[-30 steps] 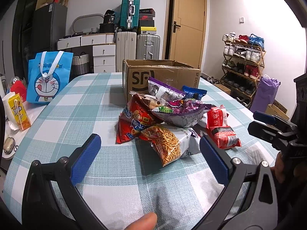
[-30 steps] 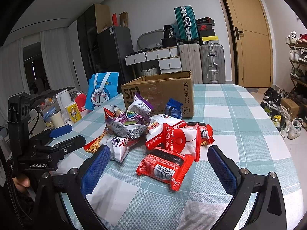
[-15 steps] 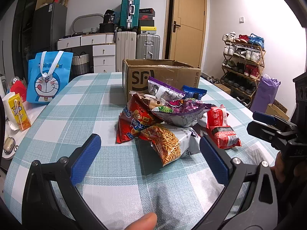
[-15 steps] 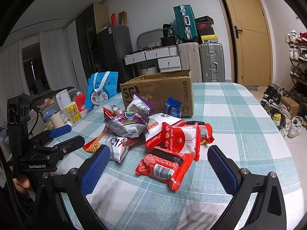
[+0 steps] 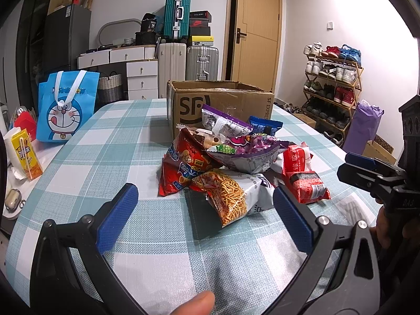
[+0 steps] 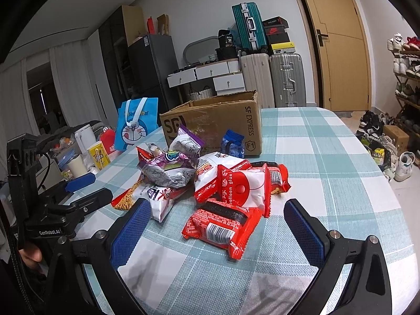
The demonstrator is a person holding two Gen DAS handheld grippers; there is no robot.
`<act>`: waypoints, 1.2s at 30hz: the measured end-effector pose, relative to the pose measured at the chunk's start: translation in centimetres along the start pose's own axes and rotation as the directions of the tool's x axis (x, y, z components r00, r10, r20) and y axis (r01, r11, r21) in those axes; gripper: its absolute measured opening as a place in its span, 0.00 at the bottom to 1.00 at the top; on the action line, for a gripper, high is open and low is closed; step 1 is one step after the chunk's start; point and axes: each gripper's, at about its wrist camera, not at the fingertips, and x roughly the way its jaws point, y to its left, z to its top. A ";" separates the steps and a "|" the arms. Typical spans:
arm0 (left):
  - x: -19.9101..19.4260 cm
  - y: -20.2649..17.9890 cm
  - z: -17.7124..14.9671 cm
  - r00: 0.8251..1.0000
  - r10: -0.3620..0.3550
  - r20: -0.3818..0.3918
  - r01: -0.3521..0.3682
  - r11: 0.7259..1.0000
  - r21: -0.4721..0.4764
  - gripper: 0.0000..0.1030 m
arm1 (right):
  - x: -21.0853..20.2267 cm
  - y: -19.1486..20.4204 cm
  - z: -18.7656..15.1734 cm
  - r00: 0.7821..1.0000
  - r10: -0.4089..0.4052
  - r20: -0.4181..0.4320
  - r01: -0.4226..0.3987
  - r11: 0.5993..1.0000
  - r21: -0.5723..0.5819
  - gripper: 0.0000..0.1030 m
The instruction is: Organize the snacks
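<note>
A pile of snack bags (image 5: 231, 162) lies on the checked table in front of an open brown SF cardboard box (image 5: 223, 102). The pile also shows in the right wrist view (image 6: 199, 181), with the box (image 6: 218, 126) behind it. Nearest the left gripper is a noodle-stick bag (image 5: 231, 197). Nearest the right gripper is a red packet with a barcode (image 6: 223, 225). My left gripper (image 5: 203, 210) is open and empty, just short of the pile. My right gripper (image 6: 218, 223) is open and empty, its fingers either side of the red packet, above the table.
A blue Doraemon bag (image 5: 65, 105) stands at the table's left. A yellow drink carton (image 5: 25, 155) and an earbud case (image 5: 13, 202) lie at the left edge. Suitcases (image 5: 189, 60), drawers and a shoe rack (image 5: 330, 78) stand beyond the table.
</note>
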 end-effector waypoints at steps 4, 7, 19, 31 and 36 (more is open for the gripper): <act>0.0 0.0 0.0 1.000 0.001 -0.002 -0.001 1.000 0.002 1.00 | 0.1 -0.2 0.1 1.000 -0.011 -0.004 0.011 1.000 0.004 1.00; 0.0 0.1 0.0 1.000 0.001 -0.003 -0.001 1.000 0.004 1.00 | 0.3 -0.4 0.2 1.000 -0.021 -0.007 0.021 1.000 0.015 1.00; 0.5 -0.2 0.0 0.999 0.007 -0.038 -0.007 1.000 0.022 1.00 | 1.6 0.0 0.5 0.994 -0.076 -0.081 0.076 0.997 -0.008 1.00; 3.1 -1.1 1.3 0.986 -0.046 -0.158 0.047 0.999 0.004 1.00 | 4.6 -0.2 0.4 0.958 -0.121 -0.262 0.121 0.993 -0.015 1.00; 5.0 -1.3 2.0 0.964 -0.138 -0.228 0.130 0.990 -0.049 0.99 | 5.9 -0.6 0.4 0.944 -0.094 -0.317 0.105 0.994 0.017 1.00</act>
